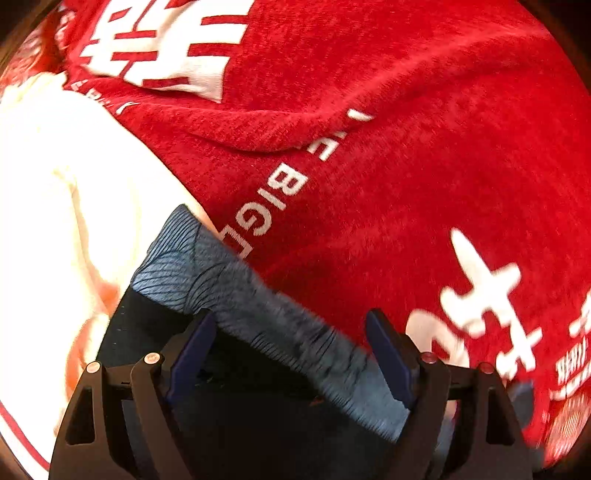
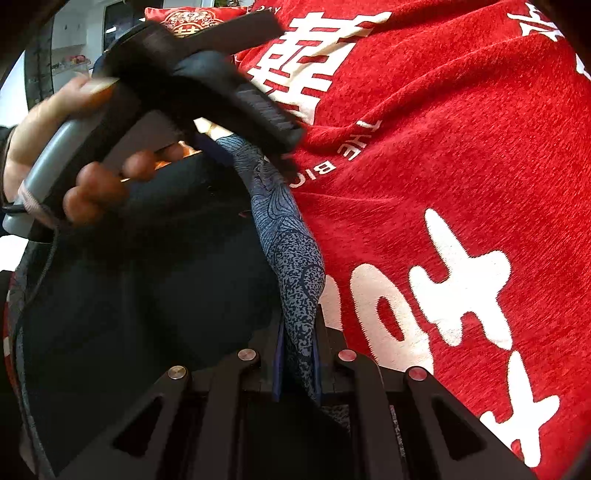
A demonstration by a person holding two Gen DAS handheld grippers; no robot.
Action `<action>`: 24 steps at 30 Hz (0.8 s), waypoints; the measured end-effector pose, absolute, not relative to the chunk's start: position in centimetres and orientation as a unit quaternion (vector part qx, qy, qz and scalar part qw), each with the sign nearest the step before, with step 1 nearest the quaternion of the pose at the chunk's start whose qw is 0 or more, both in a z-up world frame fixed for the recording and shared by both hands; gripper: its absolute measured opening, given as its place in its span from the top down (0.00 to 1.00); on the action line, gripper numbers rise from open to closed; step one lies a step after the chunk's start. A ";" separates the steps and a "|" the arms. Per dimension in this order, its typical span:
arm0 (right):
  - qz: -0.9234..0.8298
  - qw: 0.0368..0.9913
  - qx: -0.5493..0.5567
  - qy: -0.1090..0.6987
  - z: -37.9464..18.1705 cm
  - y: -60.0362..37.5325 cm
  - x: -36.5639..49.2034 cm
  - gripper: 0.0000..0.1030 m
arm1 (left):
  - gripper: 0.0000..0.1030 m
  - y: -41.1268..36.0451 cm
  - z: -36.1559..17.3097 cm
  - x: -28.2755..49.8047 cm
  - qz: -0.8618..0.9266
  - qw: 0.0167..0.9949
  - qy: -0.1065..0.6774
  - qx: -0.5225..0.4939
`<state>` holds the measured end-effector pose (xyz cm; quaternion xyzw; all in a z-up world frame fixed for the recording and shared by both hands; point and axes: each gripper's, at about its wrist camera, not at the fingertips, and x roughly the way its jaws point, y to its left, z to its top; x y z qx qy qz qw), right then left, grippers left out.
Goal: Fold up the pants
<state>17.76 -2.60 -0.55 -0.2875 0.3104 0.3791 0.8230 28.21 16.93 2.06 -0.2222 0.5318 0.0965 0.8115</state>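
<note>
Dark pants (image 1: 147, 332) (image 2: 147, 277) lie on a red blanket, edged by a blue-grey patterned band (image 1: 229, 288) (image 2: 291, 258). My left gripper (image 1: 290, 321) is open. The band runs slantwise between its blue pads, which stand apart from it at the tips. In the right wrist view my right gripper (image 2: 299, 332) is shut on the patterned band, and the cloth rises out of the closed pads. The same view shows the left gripper (image 2: 251, 155) farther along the band, held by a person's hand (image 2: 44, 122).
A red plush blanket (image 1: 406, 166) (image 2: 461, 147) with large white characters and lettering covers the surface to the right and ahead. A bright cream cloth (image 1: 55, 184) lies at the left. A red patterned cushion (image 2: 192, 18) sits at the far edge.
</note>
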 end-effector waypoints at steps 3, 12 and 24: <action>0.382 0.822 -0.283 0.313 -0.4 -2.7 18.0 0.87 | 0.17 16.5 2.3 29.5 0.149 0.797 0.541 -0.223; 0.383 0.822 -0.280 0.316 -0.6 -2.7 18.2 0.87 | 0.19 17.5 -1.1 31.0 0.224 0.719 0.606 -0.258; 0.377 0.833 -0.266 0.305 0.5 -3.5 17.3 0.87 | 0.90 19.4 -0.5 26.7 0.232 0.745 0.568 -0.262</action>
